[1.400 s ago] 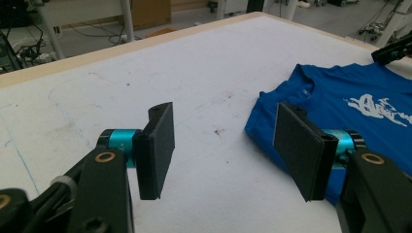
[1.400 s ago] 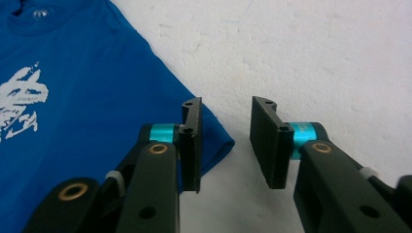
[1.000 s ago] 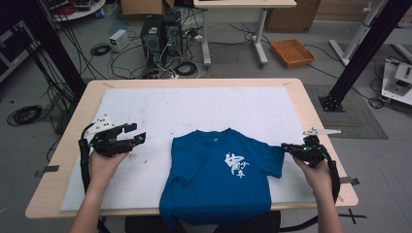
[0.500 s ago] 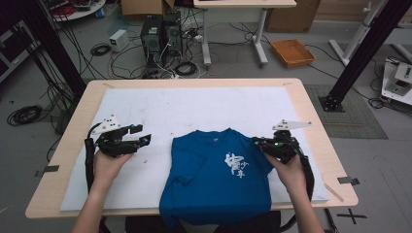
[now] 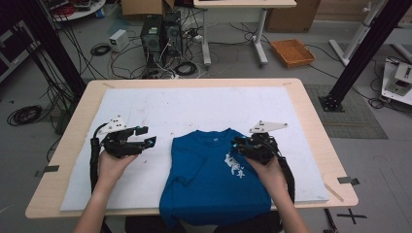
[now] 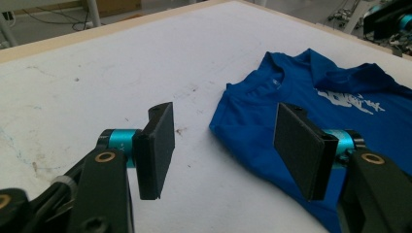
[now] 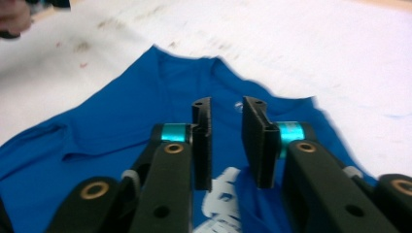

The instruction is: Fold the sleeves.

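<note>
The blue shirt (image 5: 214, 179) lies on the bench (image 5: 311, 104), collar away from the person, hem cut off over the near edge, left gripper (image 5: 145, 142) wide and empty beside it, right gripper (image 5: 239, 145) above it, jaws just parting, empty.

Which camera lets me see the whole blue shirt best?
The high view: the shirt lies spread on the white mat, collar to hem, with its white print showing. The left gripper view shows its collar end and print from the side. The right gripper view looks close over the collar and print, with black fingers in front.
</note>
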Demonstrator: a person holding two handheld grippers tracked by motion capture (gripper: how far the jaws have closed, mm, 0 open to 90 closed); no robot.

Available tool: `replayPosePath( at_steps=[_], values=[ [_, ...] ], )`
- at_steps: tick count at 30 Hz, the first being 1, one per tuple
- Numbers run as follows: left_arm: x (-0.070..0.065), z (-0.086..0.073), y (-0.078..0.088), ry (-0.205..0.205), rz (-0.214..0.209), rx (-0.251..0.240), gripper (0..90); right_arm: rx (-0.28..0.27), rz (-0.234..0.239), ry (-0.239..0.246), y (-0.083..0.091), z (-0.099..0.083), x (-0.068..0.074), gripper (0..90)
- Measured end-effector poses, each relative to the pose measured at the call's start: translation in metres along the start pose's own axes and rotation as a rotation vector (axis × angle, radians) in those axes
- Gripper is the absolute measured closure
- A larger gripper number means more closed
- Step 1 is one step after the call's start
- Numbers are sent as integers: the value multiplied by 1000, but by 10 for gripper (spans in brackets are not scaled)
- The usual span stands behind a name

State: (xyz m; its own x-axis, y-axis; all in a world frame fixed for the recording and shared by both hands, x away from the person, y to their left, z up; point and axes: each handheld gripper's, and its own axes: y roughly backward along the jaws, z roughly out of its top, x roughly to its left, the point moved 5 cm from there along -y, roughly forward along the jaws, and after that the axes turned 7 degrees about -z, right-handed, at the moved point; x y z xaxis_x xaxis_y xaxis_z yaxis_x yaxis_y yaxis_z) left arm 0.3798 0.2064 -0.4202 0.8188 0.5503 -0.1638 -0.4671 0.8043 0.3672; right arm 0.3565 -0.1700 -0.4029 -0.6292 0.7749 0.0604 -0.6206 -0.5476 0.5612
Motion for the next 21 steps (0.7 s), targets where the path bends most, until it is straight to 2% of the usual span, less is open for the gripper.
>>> replayPosePath(
  at_steps=[2,6,10,15,17,19,21],
  values=[
    [0,0,-1,0,-2,2,406,-1,-16,-45,10,-5,-13,675],
    [0,-1,-2,2,-3,9,405,62,-21,-172,19,-29,-43,623],
    [1,-1,-2,7,0,9,406,137,14,-251,21,-48,-58,587],
    [2,-2,-3,6,-2,12,405,179,13,-287,20,-59,-66,590],
    [1,-2,-3,5,0,12,405,192,33,-295,18,-62,-65,591],
    [1,-2,-3,6,-1,13,406,209,67,-292,15,-62,-62,617],
    [1,-2,-4,7,0,16,405,234,72,-276,13,-62,-57,691]
  ],
)
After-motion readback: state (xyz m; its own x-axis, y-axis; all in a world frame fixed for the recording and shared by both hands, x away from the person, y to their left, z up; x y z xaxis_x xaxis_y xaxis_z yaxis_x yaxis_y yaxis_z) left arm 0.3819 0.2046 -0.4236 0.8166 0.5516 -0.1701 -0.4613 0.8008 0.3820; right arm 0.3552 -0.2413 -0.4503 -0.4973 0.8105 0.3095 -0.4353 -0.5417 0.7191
